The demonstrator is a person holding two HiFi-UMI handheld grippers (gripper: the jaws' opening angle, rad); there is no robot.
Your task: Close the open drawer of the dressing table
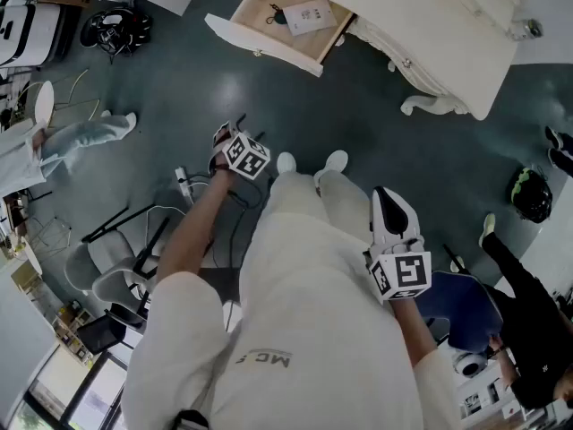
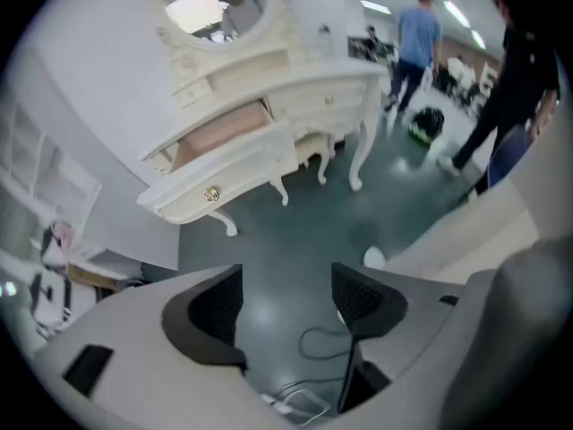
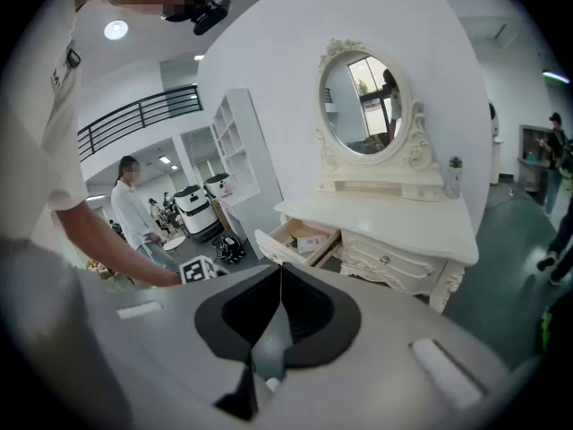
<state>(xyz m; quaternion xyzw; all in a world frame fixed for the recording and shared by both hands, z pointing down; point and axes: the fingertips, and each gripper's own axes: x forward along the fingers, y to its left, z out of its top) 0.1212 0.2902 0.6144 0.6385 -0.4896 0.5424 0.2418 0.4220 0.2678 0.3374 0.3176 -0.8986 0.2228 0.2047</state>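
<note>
The cream dressing table (image 1: 448,34) stands at the top of the head view. Its drawer (image 1: 279,27) is pulled out, with a card and a small dark item inside. My left gripper (image 1: 229,133) hangs open over the dark floor, well short of the drawer. In the left gripper view its jaws (image 2: 286,298) stand wide with nothing between them, and the drawer (image 2: 224,173) with its brass knob lies ahead. My right gripper (image 1: 389,197) is shut and empty by my right leg. The right gripper view shows the closed jaws (image 3: 280,280), the open drawer (image 3: 295,238) and an oval mirror (image 3: 363,106) beyond.
Cables and a power strip (image 1: 182,183) lie on the floor under my left arm. Chairs (image 1: 116,258) stand at the left, a black helmet-like object (image 1: 532,195) at the right. A person (image 2: 418,38) walks beyond the table; another (image 3: 132,211) stands near white machines (image 3: 192,209).
</note>
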